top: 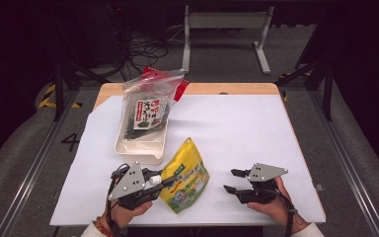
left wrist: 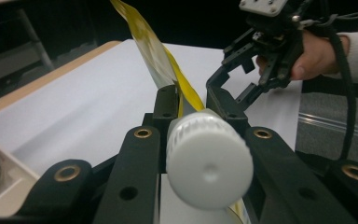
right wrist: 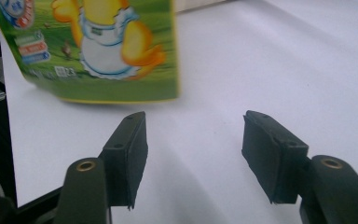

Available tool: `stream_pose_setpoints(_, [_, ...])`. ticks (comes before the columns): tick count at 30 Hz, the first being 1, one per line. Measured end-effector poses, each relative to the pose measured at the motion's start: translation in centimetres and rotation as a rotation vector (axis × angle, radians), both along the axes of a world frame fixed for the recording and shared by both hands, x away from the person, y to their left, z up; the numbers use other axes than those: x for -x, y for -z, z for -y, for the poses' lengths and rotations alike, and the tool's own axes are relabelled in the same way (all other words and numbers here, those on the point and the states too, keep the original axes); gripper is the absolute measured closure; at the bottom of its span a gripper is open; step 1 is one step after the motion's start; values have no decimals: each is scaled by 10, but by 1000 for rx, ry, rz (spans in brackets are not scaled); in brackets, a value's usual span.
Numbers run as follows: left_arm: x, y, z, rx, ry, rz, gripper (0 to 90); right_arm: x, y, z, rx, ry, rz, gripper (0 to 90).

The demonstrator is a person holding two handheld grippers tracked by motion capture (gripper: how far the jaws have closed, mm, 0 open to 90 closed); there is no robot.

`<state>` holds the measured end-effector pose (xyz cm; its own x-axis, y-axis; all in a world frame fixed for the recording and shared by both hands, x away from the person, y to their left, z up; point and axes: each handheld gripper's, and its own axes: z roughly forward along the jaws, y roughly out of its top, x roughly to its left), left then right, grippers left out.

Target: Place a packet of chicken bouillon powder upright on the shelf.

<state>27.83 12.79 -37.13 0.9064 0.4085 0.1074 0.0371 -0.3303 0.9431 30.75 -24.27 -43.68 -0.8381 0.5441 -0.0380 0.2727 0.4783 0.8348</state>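
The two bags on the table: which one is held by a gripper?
The yellow-green spout pouch: the left gripper clamps its white cap. The clear seaweed bag stands untouched in the white tray.

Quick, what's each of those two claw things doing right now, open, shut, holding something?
Left gripper: shut on the yellow pouch, gripping it at its white cap.
Right gripper: open, nothing between its jaws.

High view: above near edge, facing far over whole table (top: pixel 237 123). Gripper views: low, close, along own jaws; all share yellow pouch (top: pixel 185 177) (left wrist: pixel 168 70) (right wrist: pixel 98 46).
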Motion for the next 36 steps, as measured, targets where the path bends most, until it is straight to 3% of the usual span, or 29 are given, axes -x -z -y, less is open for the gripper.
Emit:
stream_pose_setpoints(9, [-3,-17,-11,-5,-4,43,754,-2,7,-3,22,-11,-28,355])
stream_pose_setpoints(16, [-3,-33,-19,18,-5,75,753,-3,7,-3,20,-4,-32,341])
stream_pose_setpoints(24, [-13,-58,-42,57,-43,117,754,-4,8,-2,17,-8,-46,333])
stream_pose_setpoints(29, [-26,-80,-58,88,-47,180,753,-4,10,-4,24,-23,-55,314])
stream_pose_setpoints(32, [-42,-92,-70,110,-56,192,753,-3,12,-6,25,-52,-66,304])
stream_pose_setpoints(36, [-60,-100,-82,97,-61,195,753,-4,15,-8,42,-64,-80,292])
